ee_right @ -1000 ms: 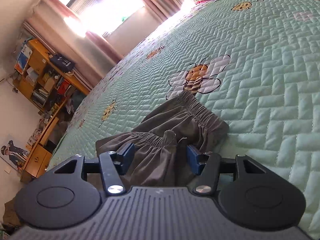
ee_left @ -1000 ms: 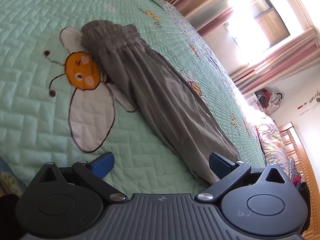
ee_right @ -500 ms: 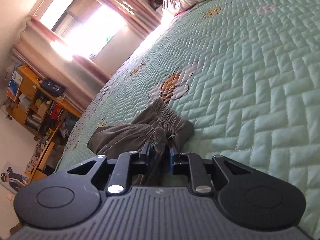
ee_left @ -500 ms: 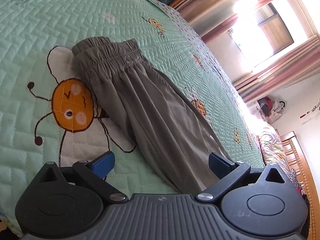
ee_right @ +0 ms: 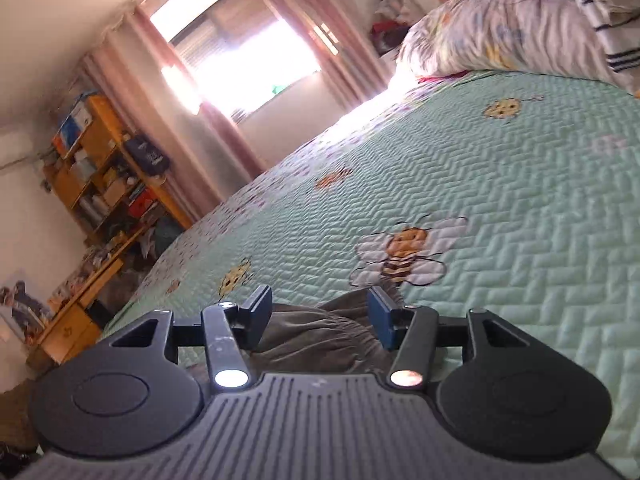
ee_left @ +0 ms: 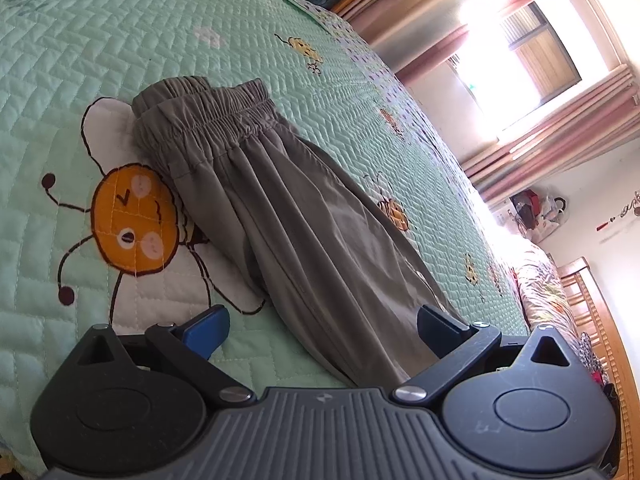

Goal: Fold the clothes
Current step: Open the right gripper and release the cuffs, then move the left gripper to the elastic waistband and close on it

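One pair of grey trousers (ee_left: 288, 216) lies lengthwise on the green quilted bedspread (ee_left: 120, 40) of the bed, folded leg over leg, its gathered waistband at the far end resting partly on a big embroidered bee (ee_left: 134, 220). The left tongs (ee_left: 322, 326) stand wide apart just above the bedspread; the near leg end runs down between the blue pads without touching either. In the right wrist view, the right tongs (ee_right: 320, 312) are opening, with the waistband of the trousers (ee_right: 320, 336) seen below and between the pads, neither pad pressing on it. Beyond lie another bee (ee_right: 404, 256), a pink-curtained window (ee_right: 240, 52), wooden shelves (ee_right: 104, 176) and a floral duvet (ee_right: 500, 36).
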`<control>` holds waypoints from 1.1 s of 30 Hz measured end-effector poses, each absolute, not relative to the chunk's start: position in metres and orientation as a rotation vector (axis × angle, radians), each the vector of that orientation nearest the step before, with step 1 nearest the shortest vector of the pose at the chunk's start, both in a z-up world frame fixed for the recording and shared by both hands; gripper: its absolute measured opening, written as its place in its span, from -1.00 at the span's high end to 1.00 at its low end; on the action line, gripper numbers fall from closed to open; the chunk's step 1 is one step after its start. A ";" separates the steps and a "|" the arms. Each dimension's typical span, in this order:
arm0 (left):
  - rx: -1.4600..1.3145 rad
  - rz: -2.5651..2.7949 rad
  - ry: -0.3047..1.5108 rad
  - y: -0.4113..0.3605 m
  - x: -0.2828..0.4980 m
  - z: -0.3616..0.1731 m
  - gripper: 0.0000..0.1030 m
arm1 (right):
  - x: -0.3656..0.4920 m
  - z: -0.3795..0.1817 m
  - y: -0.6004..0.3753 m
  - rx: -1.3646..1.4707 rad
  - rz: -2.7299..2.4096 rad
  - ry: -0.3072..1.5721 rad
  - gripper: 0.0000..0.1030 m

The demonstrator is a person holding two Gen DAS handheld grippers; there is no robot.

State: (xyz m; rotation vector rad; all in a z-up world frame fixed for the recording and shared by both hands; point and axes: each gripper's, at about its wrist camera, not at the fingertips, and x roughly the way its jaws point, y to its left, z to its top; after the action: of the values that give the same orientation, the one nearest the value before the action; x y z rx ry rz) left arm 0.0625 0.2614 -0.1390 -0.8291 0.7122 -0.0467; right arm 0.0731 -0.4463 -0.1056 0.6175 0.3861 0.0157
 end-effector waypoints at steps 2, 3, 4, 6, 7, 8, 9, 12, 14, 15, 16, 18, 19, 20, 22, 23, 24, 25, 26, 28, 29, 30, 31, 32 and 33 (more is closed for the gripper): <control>-0.838 -0.036 0.704 0.263 0.064 -0.141 -0.95 | 0.090 -0.098 -0.431 0.560 0.063 0.428 -0.08; -0.841 -0.031 0.702 0.264 0.065 -0.141 -0.95 | 0.092 -0.097 -0.423 0.564 0.075 0.432 -0.08; -0.846 -0.026 0.700 0.266 0.065 -0.141 -0.95 | 0.094 -0.096 -0.416 0.570 0.087 0.434 -0.09; -0.855 -0.016 0.678 0.274 0.064 -0.135 -0.94 | 0.087 -0.102 -0.402 0.619 0.096 0.418 -0.10; -0.852 -0.007 0.663 0.280 0.062 -0.131 -0.94 | 0.078 -0.108 -0.392 0.657 0.108 0.407 -0.10; -0.843 0.007 0.644 0.287 0.059 -0.125 -0.94 | 0.069 -0.114 -0.383 0.695 0.120 0.396 -0.10; -0.833 0.018 0.629 0.295 0.057 -0.120 -0.94 | 0.058 -0.121 -0.375 0.723 0.128 0.382 -0.10; -0.804 0.043 0.592 0.318 0.057 -0.105 -0.94 | 0.026 -0.139 -0.351 0.751 0.118 0.350 -0.10; -0.751 0.031 0.585 0.330 0.063 -0.094 -0.94 | 0.011 -0.140 -0.341 0.722 0.057 0.323 -0.10; -0.706 0.025 0.594 0.333 0.070 -0.090 -0.94 | 0.008 -0.137 -0.340 0.700 0.039 0.307 -0.10; -0.659 0.018 0.605 0.337 0.076 -0.086 -0.94 | 0.006 -0.133 -0.340 0.679 0.021 0.292 -0.11; -0.579 -0.002 0.632 0.345 0.090 -0.081 -0.94 | 0.007 -0.134 -0.342 0.678 -0.007 0.303 -0.13; -0.580 -0.031 0.644 0.351 0.097 -0.081 -0.94 | 0.008 -0.138 -0.344 0.697 -0.023 0.324 -0.14; -0.583 -0.062 0.656 0.358 0.103 -0.081 -0.92 | 0.009 -0.142 -0.346 0.716 -0.040 0.345 -0.14; -0.641 -0.119 0.677 0.369 0.112 -0.086 -0.90 | 0.011 -0.147 -0.351 0.749 -0.062 0.356 -0.14; -0.672 -0.145 0.689 0.374 0.116 -0.088 -0.89 | 0.011 -0.150 -0.351 0.757 -0.073 0.360 -0.14; -0.675 -0.180 0.708 0.373 0.119 -0.090 -0.89 | 0.012 -0.151 -0.352 0.761 -0.087 0.364 -0.14; -0.655 -0.200 0.730 0.371 0.122 -0.091 -0.88 | 0.012 -0.153 -0.350 0.761 -0.098 0.370 -0.14; -0.626 -0.205 0.746 0.367 0.123 -0.091 -0.88 | 0.012 -0.154 -0.349 0.759 -0.104 0.376 -0.14; -0.603 -0.219 0.768 0.367 0.124 -0.094 -0.89 | 0.015 -0.155 -0.347 0.745 -0.111 0.389 -0.15; -0.597 -0.225 0.777 0.368 0.125 -0.096 -0.89 | 0.015 -0.156 -0.346 0.737 -0.113 0.395 -0.18; -0.595 -0.224 0.782 0.369 0.125 -0.096 -0.90 | 0.017 -0.156 -0.344 0.731 -0.115 0.399 -0.19; -0.600 -0.231 0.792 0.371 0.127 -0.099 -0.90 | 0.017 -0.157 -0.344 0.726 -0.116 0.401 -0.21; -0.605 -0.238 0.801 0.372 0.129 -0.102 -0.92 | 0.018 -0.157 -0.343 0.721 -0.116 0.403 -0.22; -0.603 -0.245 0.821 0.372 0.132 -0.105 -0.93 | 0.019 -0.158 -0.343 0.718 -0.117 0.405 -0.23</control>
State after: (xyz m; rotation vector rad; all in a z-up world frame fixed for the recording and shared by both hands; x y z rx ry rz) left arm 0.1319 0.3724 -0.1047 -0.6030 0.8214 -0.2450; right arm 0.0186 -0.3428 -0.1578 0.7179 0.4047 -0.1168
